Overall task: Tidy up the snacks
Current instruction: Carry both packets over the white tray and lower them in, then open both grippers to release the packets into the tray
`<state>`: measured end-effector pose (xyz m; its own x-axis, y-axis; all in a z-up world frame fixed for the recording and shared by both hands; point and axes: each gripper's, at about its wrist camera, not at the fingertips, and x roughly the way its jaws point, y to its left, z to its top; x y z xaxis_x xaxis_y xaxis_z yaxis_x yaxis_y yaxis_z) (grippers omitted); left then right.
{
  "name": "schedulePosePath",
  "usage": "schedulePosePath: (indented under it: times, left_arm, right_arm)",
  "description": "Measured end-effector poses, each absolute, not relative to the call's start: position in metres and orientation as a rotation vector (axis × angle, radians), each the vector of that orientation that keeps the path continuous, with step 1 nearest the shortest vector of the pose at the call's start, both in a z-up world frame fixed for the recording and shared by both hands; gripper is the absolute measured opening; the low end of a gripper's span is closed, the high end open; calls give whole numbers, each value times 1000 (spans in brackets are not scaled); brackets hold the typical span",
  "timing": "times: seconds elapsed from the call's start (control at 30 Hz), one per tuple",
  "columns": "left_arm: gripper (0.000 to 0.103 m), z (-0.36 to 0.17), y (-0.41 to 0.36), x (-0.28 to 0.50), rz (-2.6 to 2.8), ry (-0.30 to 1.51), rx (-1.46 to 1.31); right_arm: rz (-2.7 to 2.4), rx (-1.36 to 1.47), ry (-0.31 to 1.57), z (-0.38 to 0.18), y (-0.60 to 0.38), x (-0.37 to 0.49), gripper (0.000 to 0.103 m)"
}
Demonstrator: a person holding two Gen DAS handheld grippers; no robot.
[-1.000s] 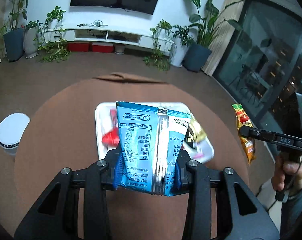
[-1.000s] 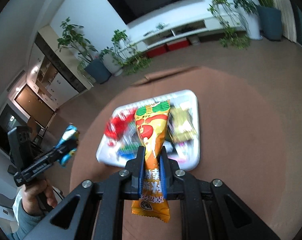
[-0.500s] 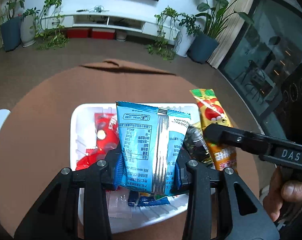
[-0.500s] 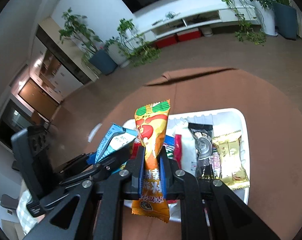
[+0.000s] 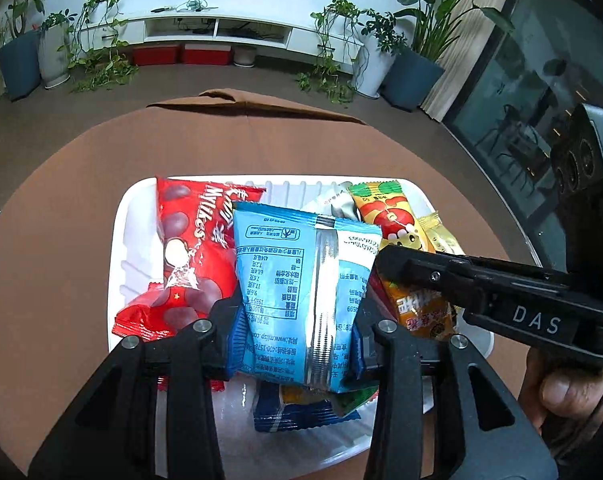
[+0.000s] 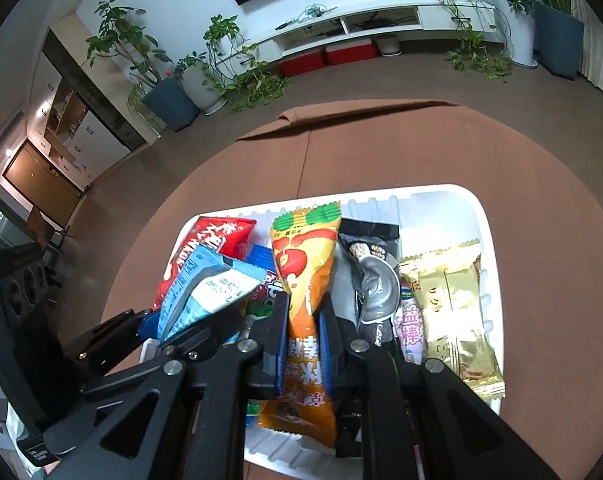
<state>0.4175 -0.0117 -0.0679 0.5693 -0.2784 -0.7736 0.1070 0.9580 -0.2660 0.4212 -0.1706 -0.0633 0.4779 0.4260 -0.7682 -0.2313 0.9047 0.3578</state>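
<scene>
We hold our left gripper over the white tray on the brown table; its jaws have just been opening, the blue packet still between them. At three o'clock our right gripper clamps the orange snack stick narrowly above the tray.

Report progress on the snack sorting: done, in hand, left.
Done: several snacks already lie in the white tray, among them a red bag, a black packet and a gold packet.
In hand: the left hand-held gripper holds a blue bag and the right hand-held gripper an orange packet, both over the tray; the left jaws have just been opening slightly.
Left: releasing both.
</scene>
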Motion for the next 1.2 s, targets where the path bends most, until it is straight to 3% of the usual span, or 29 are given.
schedulePosePath:
  times: [0.8,1.0,1.03,1.07,1.1,1.2]
  left_arm:
    - [48,-97,-3,430,-243,928,-212]
    - [63,-91,2,426,-242,901,-224]
    - [72,-90,1,425,-250,895,-221]
    - [75,-90,-1,423,-258,890,-217]
    - [77,-90,-3,420,-257,886,-206]
    - [81,-89,-8,417,-260,883,-189]
  right_arm:
    - [394,152,1008,-74,-164,419,18]
    - [389,181,972,-68,-174,415,30]
    - [392,189,965,-67,-176,415,36]
    - [410,205,950,-64,-176,413,50]
    - [416,207,939,-62,-176,411,56]
    - [430,155,920,-54,-168,407,61]
